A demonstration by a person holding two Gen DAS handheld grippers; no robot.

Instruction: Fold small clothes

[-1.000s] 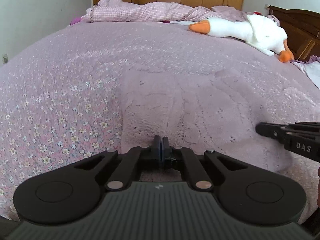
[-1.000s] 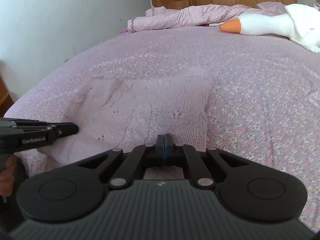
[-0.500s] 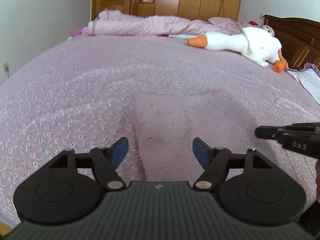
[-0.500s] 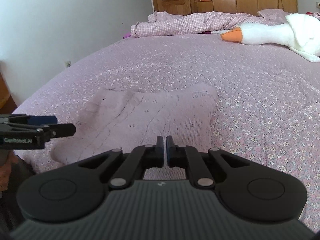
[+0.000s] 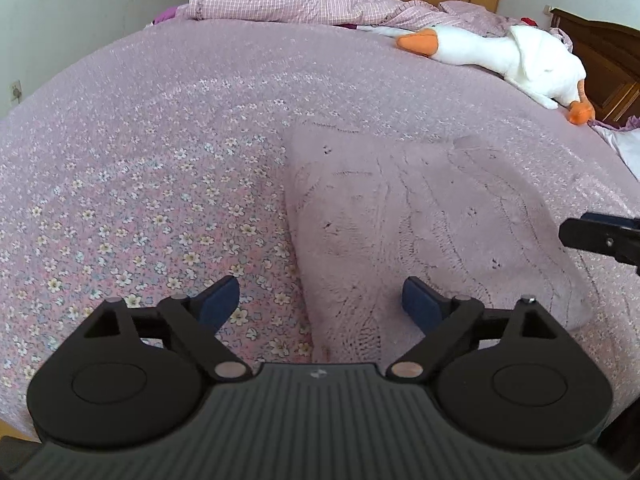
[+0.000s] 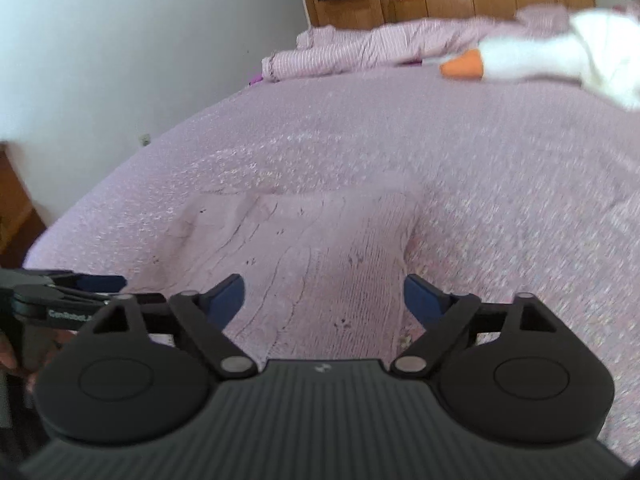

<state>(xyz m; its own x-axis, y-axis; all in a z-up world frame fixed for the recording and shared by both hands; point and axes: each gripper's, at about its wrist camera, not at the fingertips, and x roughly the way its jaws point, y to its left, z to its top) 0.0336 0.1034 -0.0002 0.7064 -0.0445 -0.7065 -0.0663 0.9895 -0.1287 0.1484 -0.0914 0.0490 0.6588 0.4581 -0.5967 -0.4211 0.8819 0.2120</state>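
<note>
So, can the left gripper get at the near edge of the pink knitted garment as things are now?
Probably yes. The left gripper is open just above the garment's near edge, with nothing between; the right gripper, also open, stays off to the side.

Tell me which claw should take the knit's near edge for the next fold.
Probably the right claw: it is open with the pink knit garment directly between its pads. The left claw, also open, straddles the garment's left border, half over the floral bedspread.
</note>
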